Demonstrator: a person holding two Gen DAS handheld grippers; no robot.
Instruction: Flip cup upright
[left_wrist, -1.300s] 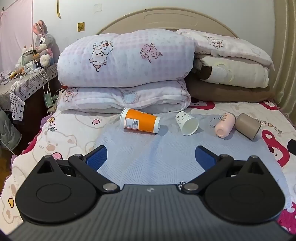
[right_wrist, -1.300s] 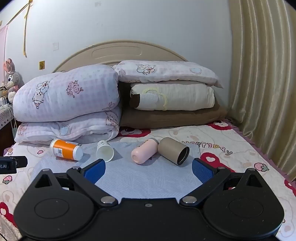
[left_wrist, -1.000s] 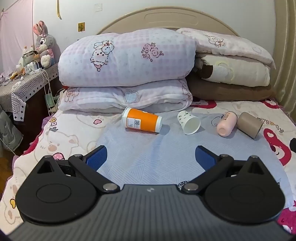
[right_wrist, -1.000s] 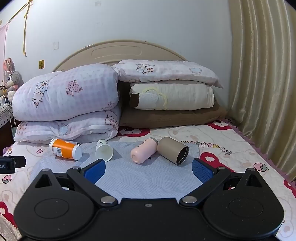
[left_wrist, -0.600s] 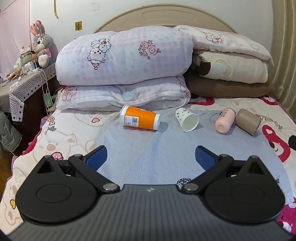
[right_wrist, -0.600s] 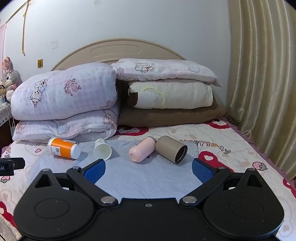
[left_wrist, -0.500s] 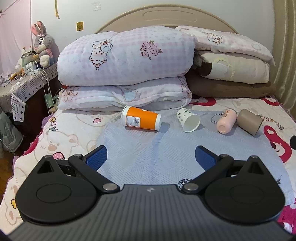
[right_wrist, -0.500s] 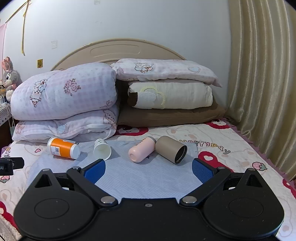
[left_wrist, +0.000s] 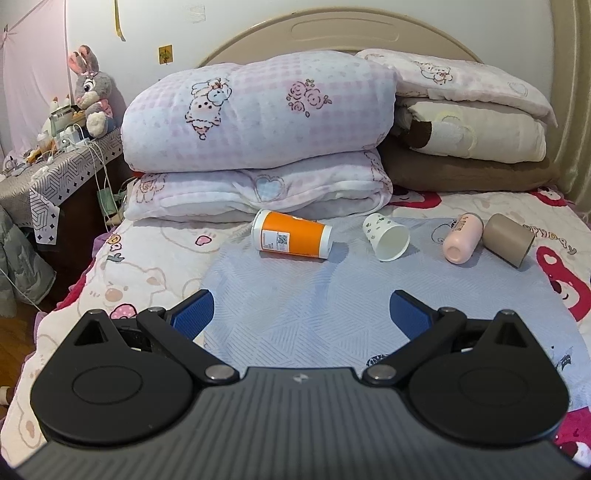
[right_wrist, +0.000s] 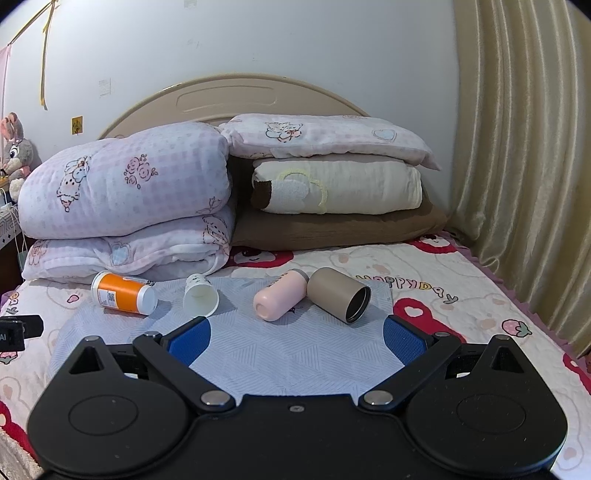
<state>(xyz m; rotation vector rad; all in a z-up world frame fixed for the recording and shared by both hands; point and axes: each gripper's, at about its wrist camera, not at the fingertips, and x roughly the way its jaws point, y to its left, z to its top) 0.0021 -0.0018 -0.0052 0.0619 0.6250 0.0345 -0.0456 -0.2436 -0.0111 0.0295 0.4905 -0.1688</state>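
Observation:
Several cups lie on their sides on a pale blue mat (left_wrist: 295, 306) on the bed: an orange cup (left_wrist: 291, 238), a white paper cup (left_wrist: 386, 236), a pink bottle (left_wrist: 462, 243) and a tan cup (left_wrist: 508, 240). They also show in the right wrist view: the orange cup (right_wrist: 123, 293), the white cup (right_wrist: 200, 300), the pink bottle (right_wrist: 279, 300), the tan cup (right_wrist: 338, 295). My left gripper (left_wrist: 301, 314) is open and empty, short of the cups. My right gripper (right_wrist: 295, 341) is open and empty, in front of the pink bottle and tan cup.
Folded quilts (left_wrist: 255, 147) and stacked pillows (left_wrist: 469, 136) lie behind the cups against the headboard. A cluttered side table (left_wrist: 48, 170) with a plush rabbit stands at the left. A curtain (right_wrist: 524, 166) hangs at the right of the bed.
Both views have shifted only slightly. The cups lie as before and both grippers stay open.

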